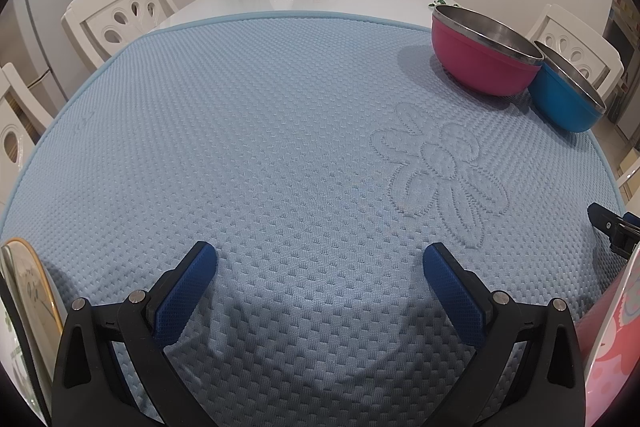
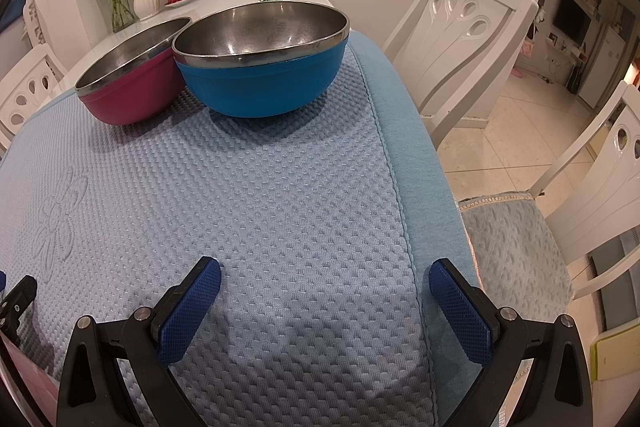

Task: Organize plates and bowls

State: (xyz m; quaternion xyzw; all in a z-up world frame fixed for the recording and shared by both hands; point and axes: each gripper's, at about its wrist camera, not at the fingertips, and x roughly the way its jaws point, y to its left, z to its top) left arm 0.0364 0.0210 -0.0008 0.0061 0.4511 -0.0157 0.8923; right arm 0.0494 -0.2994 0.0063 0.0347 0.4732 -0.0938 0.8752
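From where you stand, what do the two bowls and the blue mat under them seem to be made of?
Blue bowl and pink bowl: likely stainless steel inside, given the grey reflective lining and shiny rim; the matte coloured outside could be plastic or a coating. Mat: apparently woven fabric, shown by its waffle texture, stitched border and flower pattern.

the right gripper [image 2: 325,279] hangs low over the pale blue quilted mat [image 2: 256,187], its blue-padded fingers [image 2: 192,307] spread wide with nothing between them. further back on the mat stand two steel-lined bowls, both upright and empty: the blue bowl [image 2: 260,83] nearer the mat's edge, the pink bowl [image 2: 128,95] just beside it on the left, rims touching or nearly so. a white chair [image 2: 460,39] stands off the table's right side.
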